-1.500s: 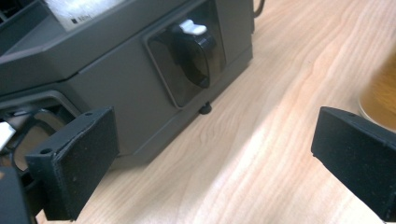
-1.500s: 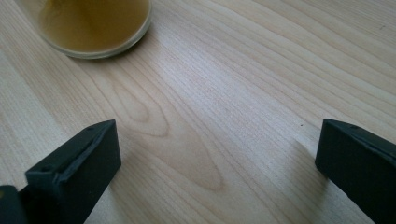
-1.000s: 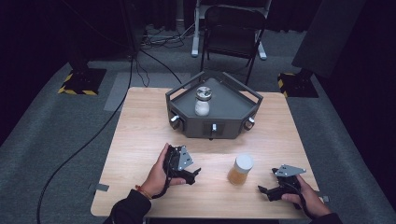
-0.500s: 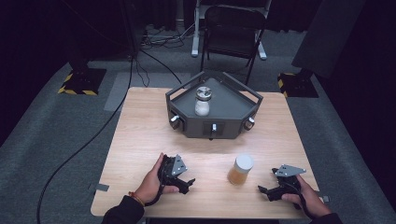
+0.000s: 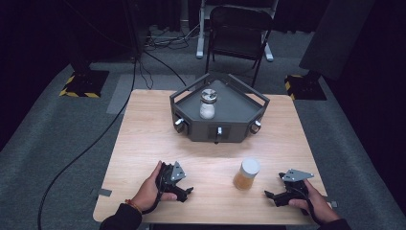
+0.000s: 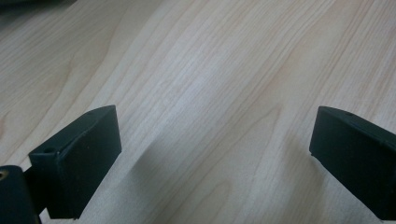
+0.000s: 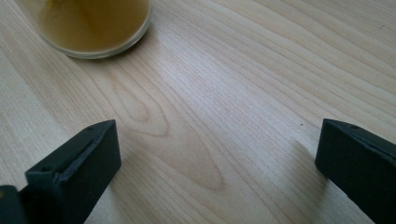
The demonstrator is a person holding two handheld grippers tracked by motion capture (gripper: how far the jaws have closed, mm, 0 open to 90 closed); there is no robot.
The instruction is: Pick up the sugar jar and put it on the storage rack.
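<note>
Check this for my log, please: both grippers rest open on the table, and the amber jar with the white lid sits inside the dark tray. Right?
Not quite. The amber jar stands on the bare wooden table, between the left gripper and the right gripper, as the high view shows. The jar inside the dark tray is the white-filled jar. Both grippers do rest open on the table.
</note>
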